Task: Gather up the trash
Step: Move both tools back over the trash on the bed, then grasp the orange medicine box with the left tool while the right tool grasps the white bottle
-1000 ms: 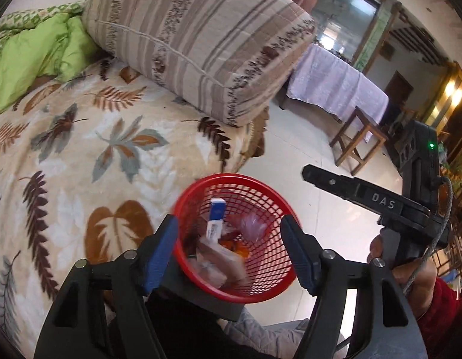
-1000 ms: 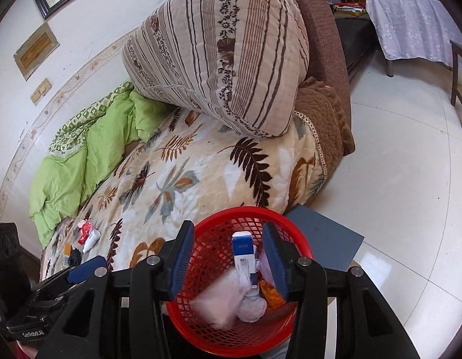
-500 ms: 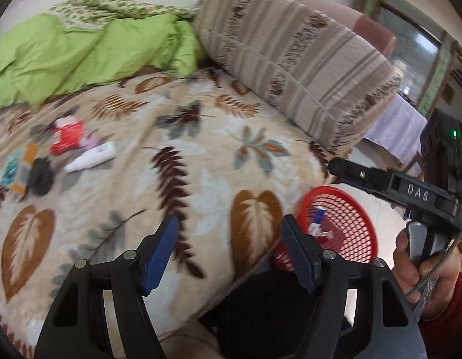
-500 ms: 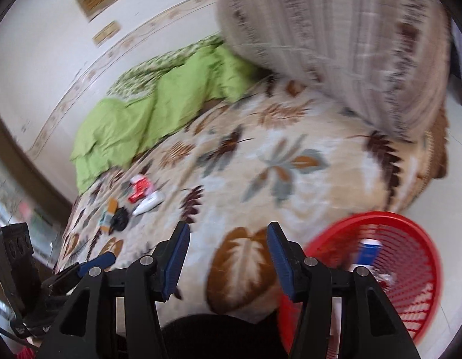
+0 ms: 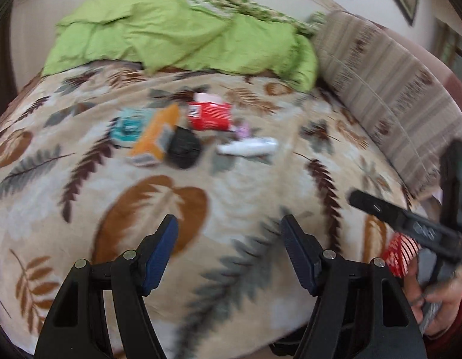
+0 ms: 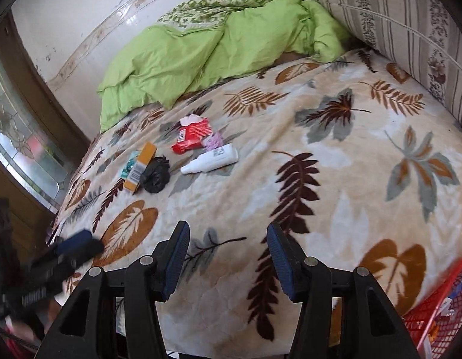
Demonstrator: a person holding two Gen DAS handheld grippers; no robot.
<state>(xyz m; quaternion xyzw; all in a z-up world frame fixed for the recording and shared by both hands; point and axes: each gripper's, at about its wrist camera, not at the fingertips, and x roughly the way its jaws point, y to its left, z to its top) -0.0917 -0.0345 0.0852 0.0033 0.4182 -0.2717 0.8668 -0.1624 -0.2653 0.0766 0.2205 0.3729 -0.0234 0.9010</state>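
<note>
Several pieces of trash lie together on the leaf-patterned bed cover: a red packet [image 6: 193,135], a white tube [image 6: 211,160], a small purple wrapper [image 6: 214,140], a crumpled black bag [image 6: 155,175], an orange box [image 6: 140,167] and a teal packet [image 6: 129,166]. They also show, blurred, in the left wrist view: red packet [image 5: 210,115], white tube [image 5: 248,147], black bag [image 5: 184,148], orange box [image 5: 157,136]. My left gripper [image 5: 229,251] is open and empty, well short of them. My right gripper [image 6: 228,252] is open and empty. The red basket [image 6: 434,308] with trash in it is at the lower right.
A green duvet [image 6: 207,56] is bunched at the back of the bed. A striped cushion [image 6: 410,30] stands at the right. A window with patterned glass [image 6: 18,137] is at the left. The right gripper's body shows in the left wrist view [image 5: 410,224].
Both grippers have swung left and up, away from the red basket, over the bed. The trash pile has come into the middle of both views. Both stay open.
</note>
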